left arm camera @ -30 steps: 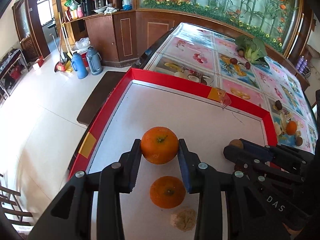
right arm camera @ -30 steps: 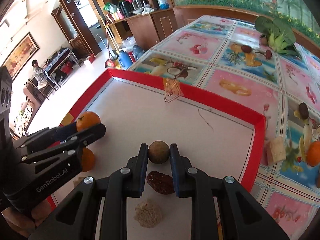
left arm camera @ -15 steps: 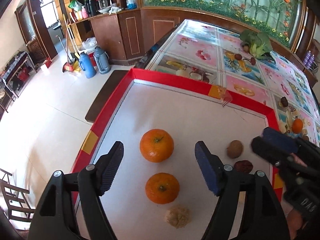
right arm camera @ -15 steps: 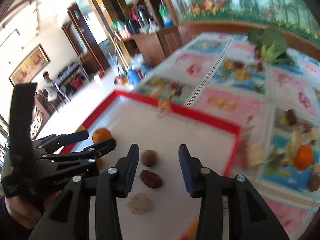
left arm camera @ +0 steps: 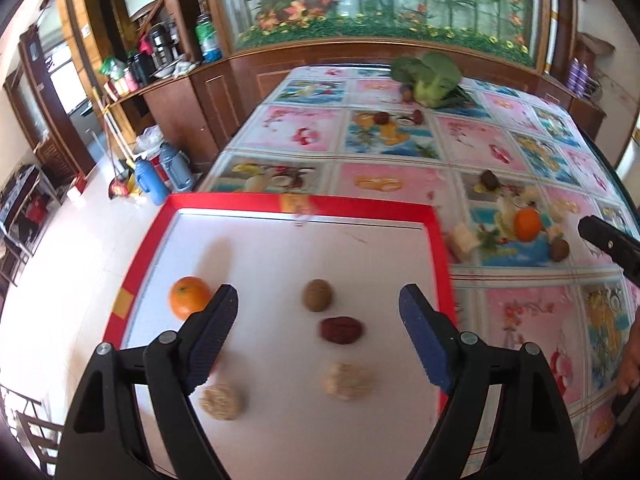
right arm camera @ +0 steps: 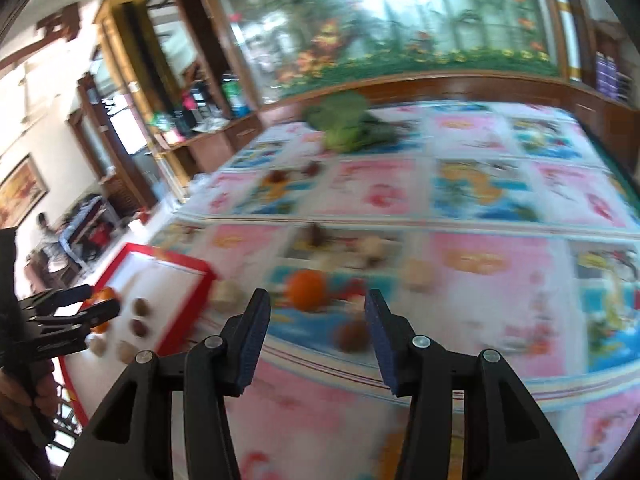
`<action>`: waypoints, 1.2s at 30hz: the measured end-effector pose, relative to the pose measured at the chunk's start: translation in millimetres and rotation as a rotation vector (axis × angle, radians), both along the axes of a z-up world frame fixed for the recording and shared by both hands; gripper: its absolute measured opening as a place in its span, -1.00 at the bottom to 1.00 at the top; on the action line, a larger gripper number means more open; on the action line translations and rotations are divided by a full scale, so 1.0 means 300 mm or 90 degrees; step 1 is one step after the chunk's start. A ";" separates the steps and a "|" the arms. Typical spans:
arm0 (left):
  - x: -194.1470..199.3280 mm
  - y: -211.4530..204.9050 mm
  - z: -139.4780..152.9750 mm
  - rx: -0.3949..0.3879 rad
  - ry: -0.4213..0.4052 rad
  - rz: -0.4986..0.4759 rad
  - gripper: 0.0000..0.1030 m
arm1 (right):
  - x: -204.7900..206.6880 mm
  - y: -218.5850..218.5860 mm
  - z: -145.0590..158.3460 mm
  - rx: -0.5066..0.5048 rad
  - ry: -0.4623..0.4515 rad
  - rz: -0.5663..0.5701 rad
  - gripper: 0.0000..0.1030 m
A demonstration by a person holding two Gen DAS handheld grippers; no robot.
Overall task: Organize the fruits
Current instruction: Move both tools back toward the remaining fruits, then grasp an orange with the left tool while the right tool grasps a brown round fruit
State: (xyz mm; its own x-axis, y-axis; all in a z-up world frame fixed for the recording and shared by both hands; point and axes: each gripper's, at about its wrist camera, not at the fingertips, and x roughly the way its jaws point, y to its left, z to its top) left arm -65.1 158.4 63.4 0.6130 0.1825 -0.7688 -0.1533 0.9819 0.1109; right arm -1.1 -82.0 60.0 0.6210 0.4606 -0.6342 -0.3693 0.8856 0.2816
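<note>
My left gripper (left arm camera: 317,292) hangs above the red-rimmed white board (left arm camera: 240,202), jaws opening, with nothing pressed between the pads. On the board lie an orange (left arm camera: 188,297), a round brown fruit (left arm camera: 317,295), a dark red fruit (left arm camera: 341,330) and two beige rough balls (left arm camera: 221,401). A second orange is almost hidden behind my left finger. My right gripper (right arm camera: 317,300) is over the flowered tablecloth, jaws opening and empty. Beyond its tips lie a loose orange (right arm camera: 306,290) and a brown fruit (right arm camera: 352,334). The right wrist view is blurred.
A green leafy vegetable (left arm camera: 432,76) lies at the table's far end. A beige cube (left arm camera: 464,238) and small dark fruits are scattered on the cloth right of the board. The table's left edge drops to the floor, where flasks (left arm camera: 148,180) stand. A wooden counter runs behind.
My left gripper let go of the orange and my right let go of the round brown fruit, both on the board. Both swung right; the right one left the board for the tablecloth.
</note>
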 end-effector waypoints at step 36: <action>0.164 -0.376 -0.040 0.016 0.014 -0.131 0.62 | 0.056 0.036 -0.109 -0.088 0.069 0.013 -0.50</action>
State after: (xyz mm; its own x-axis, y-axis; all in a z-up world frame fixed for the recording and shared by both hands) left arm -16.0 45.8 51.4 0.6224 0.0745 -0.7792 0.0537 0.9890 0.1375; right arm 15.7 -71.4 27.2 0.5365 0.3755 -0.7557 -0.3614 0.9115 0.1963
